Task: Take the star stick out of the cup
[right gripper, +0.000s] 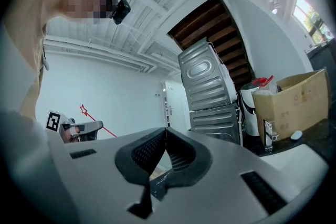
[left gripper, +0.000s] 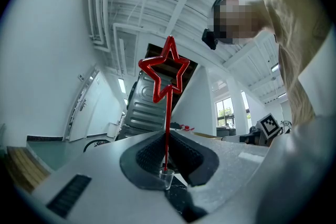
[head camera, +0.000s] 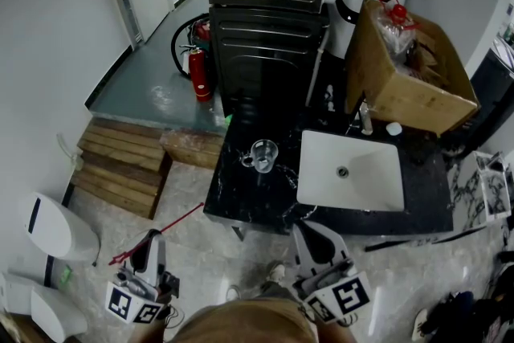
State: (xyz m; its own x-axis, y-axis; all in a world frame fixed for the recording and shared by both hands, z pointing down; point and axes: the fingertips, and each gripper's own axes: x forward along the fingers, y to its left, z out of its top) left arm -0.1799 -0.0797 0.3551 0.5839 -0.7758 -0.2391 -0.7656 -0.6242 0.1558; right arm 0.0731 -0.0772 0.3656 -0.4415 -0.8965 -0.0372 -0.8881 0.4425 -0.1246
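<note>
The red star stick [head camera: 161, 233] is out of the cup, clamped by its thin stem in my left gripper [head camera: 152, 241], which is shut on it low at the left over the floor. In the left gripper view the star [left gripper: 164, 72] stands well above the jaws of the left gripper [left gripper: 167, 139], with the stem running down between them. The clear glass cup [head camera: 262, 154] stands with nothing in it on the black marble counter [head camera: 241, 197], left of the sink; it shows small through the jaw gap [left gripper: 167, 178]. My right gripper [head camera: 309, 230] hangs shut and holds nothing in front of the counter's near edge.
A white sink [head camera: 349, 170] is set into the counter. A cardboard box [head camera: 409, 68] sits behind it. Stacked grey machines [head camera: 269, 20], a red fire extinguisher [head camera: 198, 72], a wooden pallet [head camera: 120, 165] and a white bin [head camera: 56, 229] stand round about.
</note>
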